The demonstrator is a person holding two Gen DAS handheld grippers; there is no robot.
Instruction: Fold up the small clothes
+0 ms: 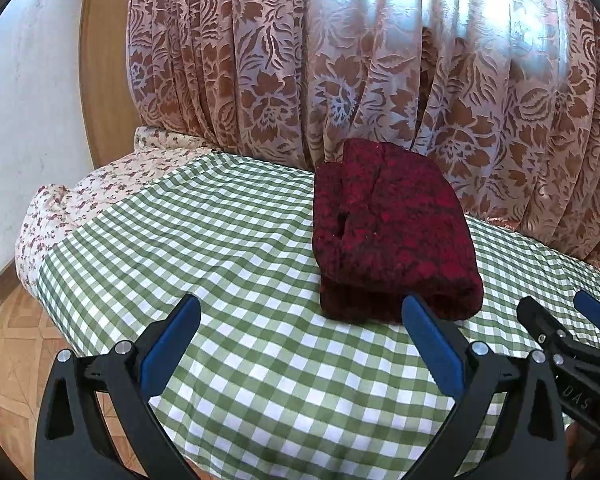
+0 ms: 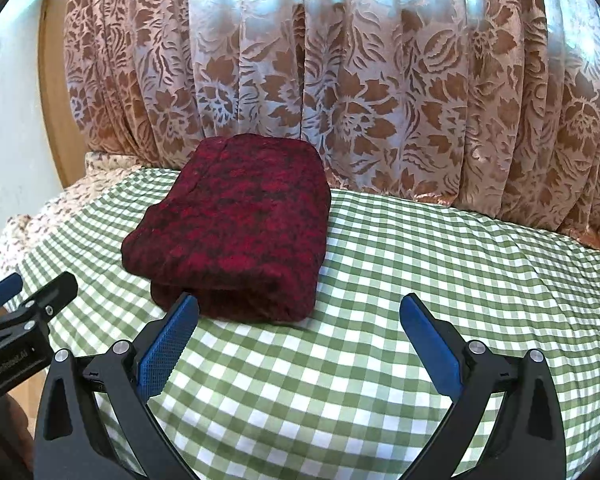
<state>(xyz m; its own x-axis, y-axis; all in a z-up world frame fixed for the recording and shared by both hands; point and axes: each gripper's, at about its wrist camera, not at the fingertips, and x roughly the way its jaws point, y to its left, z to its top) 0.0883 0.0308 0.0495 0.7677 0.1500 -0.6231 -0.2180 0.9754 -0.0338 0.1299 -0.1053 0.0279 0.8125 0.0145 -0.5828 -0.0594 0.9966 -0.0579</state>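
Fuzzy red knit [image 2: 236, 224] folded thick on gingham cloth [image 2: 420, 264]; left gripper [image 1: 300, 312], right gripper [image 2: 300, 312] agape, empty.

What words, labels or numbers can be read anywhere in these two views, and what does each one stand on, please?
"DAS": pale letters on the black body of the right gripper, seen from the left wrist; the rest runs out of view.
Pale lettering on the black body of the left gripper, seen from the right wrist: too blurred to read.
Nothing else carries text.
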